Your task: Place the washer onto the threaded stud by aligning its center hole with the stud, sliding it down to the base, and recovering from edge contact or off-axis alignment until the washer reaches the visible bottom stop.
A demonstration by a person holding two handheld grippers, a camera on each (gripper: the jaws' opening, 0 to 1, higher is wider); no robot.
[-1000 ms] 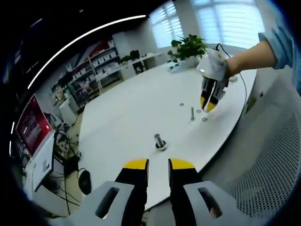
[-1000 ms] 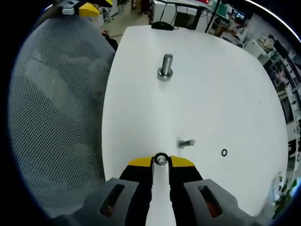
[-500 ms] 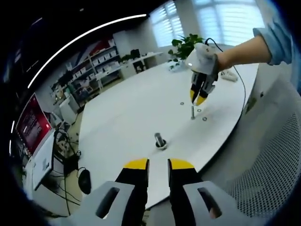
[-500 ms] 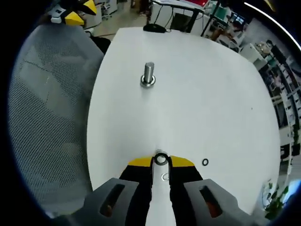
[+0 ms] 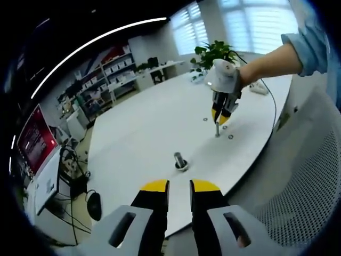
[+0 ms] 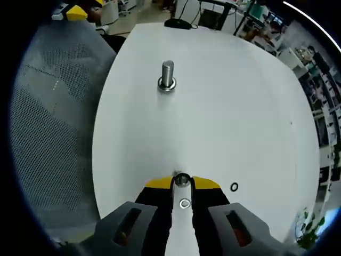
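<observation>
Step in hand: I judge I am lowering the washer (image 6: 182, 180) onto the slim threaded stud (image 5: 217, 129) with the right gripper (image 6: 182, 184).
Washer: pinched at its edge between the right jaws, hole facing the right gripper view; a small ring (image 6: 184, 203) shows below it between the jaws, likely the stud's top or base seen end-on, I cannot say which.
Right jaws: closed on the washer; in the left gripper view they hang right above the stud, tips at its top.
Left gripper (image 5: 179, 185): held back off the edge of the surface, jaws slightly apart and holding nothing.
How to do it well: keep the washer flat and centred over the stud; if an edge catches, I would lift slightly, re-level and try again, releasing only once it has slid to the base.
Risk: a tilt may jam it on the threads.
Surface: a broad white round surface (image 5: 154, 122); a thicker bolt (image 6: 167, 75) stands well apart with a ring at its foot; spare washers (image 6: 234, 186) lie near the stud.
Room: office with shelving, a potted plant (image 5: 214, 52), blinds, a mesh chair (image 6: 48, 122).
</observation>
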